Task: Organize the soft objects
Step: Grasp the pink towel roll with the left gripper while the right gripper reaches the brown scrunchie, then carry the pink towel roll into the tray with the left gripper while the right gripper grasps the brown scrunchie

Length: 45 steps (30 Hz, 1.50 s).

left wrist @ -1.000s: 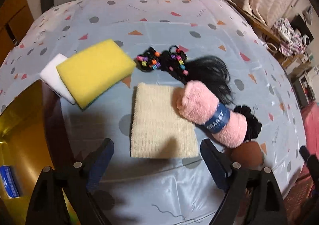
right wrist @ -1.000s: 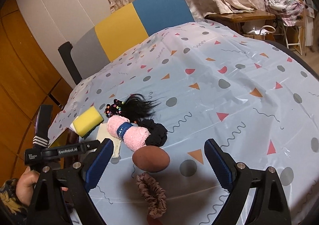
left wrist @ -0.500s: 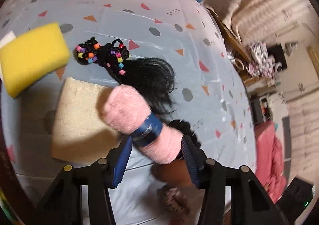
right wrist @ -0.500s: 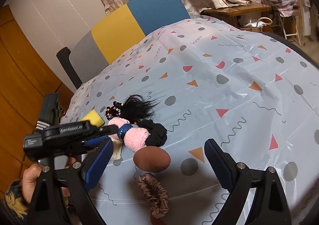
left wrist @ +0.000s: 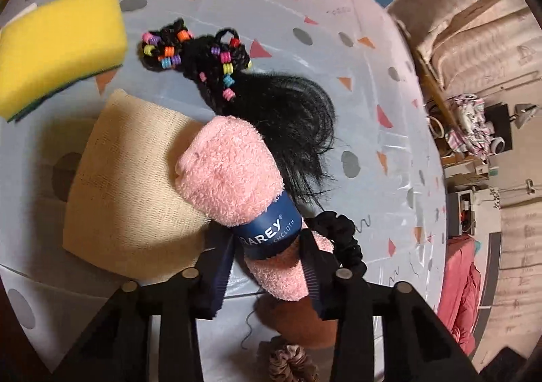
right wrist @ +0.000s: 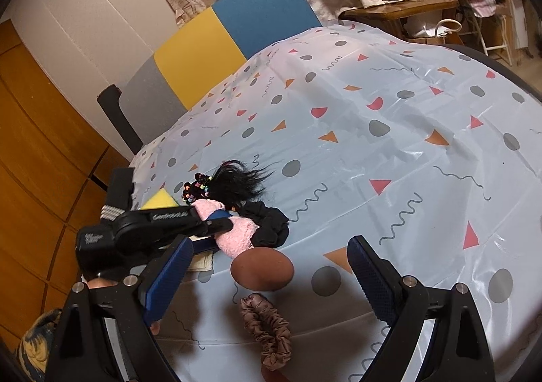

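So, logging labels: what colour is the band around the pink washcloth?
Dark blue band with white lettering, clearest in the left wrist view.

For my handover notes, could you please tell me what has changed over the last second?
The left tool moved forward and to the right from over the beige cloth and closed on the pink washcloth roll. The right tool stayed open above the brown pad; the other items kept their places.

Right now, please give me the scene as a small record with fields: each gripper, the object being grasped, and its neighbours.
left gripper: jaws closed on both sides of the pink rolled washcloth, near its blue band
right gripper: open, holding nothing
under washcloth's far end: beige cloth
beside washcloth: black scrunchie, black hairpiece with beads
other items: yellow sponge, brown scrunchie, brown oval puff
surface: patterned tablecloth
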Tool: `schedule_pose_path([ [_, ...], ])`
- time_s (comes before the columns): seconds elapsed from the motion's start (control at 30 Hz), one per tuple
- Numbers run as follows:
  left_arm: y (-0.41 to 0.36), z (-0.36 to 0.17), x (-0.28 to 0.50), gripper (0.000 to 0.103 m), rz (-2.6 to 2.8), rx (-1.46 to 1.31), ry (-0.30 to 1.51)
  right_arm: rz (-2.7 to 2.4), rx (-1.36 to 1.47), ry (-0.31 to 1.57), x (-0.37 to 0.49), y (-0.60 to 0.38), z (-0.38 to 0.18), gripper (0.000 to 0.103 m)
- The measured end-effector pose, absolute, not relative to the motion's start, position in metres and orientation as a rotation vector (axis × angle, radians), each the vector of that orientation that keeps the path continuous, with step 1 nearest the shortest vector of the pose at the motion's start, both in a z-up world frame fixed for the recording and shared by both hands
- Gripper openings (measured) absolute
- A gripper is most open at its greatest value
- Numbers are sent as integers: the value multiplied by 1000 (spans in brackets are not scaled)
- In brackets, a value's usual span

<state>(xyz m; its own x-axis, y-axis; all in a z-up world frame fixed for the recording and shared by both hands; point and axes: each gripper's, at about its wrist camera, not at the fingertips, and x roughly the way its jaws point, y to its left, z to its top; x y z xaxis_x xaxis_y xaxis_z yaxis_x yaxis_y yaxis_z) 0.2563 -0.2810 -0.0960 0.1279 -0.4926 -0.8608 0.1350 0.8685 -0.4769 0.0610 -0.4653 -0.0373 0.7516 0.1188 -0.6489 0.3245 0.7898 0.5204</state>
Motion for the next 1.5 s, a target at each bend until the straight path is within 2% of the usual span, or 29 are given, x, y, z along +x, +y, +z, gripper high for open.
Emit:
schedule_pose_path([
  [0.33, -243, -62, 224, 36, -590, -183, 1251, -98, 669, 823, 71, -458, -53, 93],
  [0.7, -183, -36, 176, 33, -650, -136, 1164, 20, 541, 965, 89, -421, -69, 90],
  [0.77, -180, -37, 175, 32, -654, -136, 1153, 22, 522, 988, 91, -417, -73, 84],
  [0.83, -181, -42, 173, 32, -641, -119, 1156, 32, 515, 1033, 94, -413, -81, 81],
  [1.0, -195, -65, 167, 35, -617, -78, 1210, 35, 505, 1050, 95, -410, -85, 81],
  [1.13, -199, -81, 165, 44, -558, -67, 1246, 24, 538, 1047, 93, -415, -86, 81],
  [1.27, -201, -94, 172, 45, -531, -91, 1281, 28, 535, 1047, 94, -414, -85, 81],
  [1.4, -201, -96, 171, 35, -550, -105, 1267, 33, 528, 1048, 95, -413, -85, 81],
  [1.5, -199, -80, 161, 34, -572, -70, 1200, 38, 533, 1041, 96, -413, -85, 81],
])
